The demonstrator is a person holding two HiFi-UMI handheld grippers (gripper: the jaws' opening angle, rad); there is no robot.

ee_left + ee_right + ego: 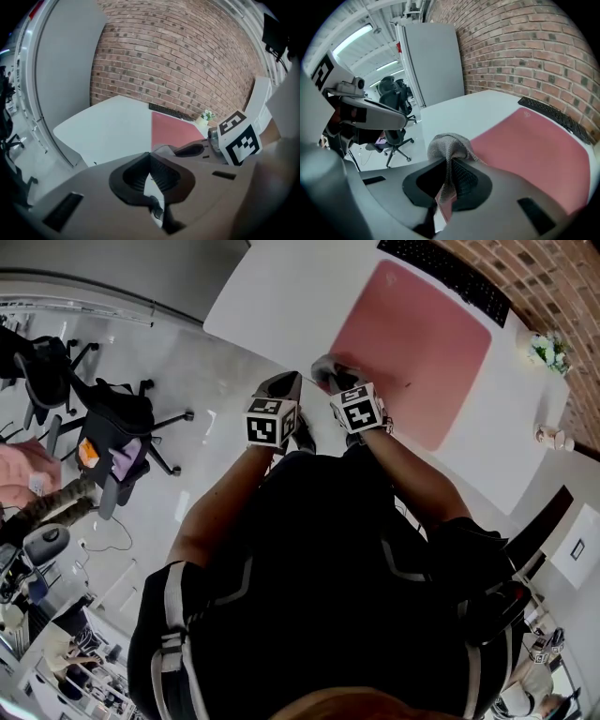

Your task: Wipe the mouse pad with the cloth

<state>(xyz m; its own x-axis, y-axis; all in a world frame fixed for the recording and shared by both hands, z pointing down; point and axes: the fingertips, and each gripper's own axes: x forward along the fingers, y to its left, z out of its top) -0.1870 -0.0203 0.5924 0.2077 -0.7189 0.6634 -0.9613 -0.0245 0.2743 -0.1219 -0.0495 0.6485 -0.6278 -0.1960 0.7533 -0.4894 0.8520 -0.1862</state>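
A large pink mouse pad (pixel 412 343) lies on the white table (pixel 272 296); the pink mouse pad (pixel 534 145) also fills the right of the right gripper view, and its near corner (pixel 171 133) shows in the left gripper view. My right gripper (pixel 449 171) is shut on a grey knitted cloth (pixel 447 147), held over the pad's near left edge; the cloth (pixel 328 367) bunches out past the jaws. My left gripper (pixel 150 176) hangs just left of it at the table's front edge, jaws shut, nothing between them.
A black keyboard (pixel 445 273) lies beyond the pad by the brick wall (pixel 525 51). A small plant (pixel 547 350) stands at the table's far right. Office chairs (pixel 112 427) stand on the floor to the left. A grey cabinet (pixel 431 61) stands past the table's left end.
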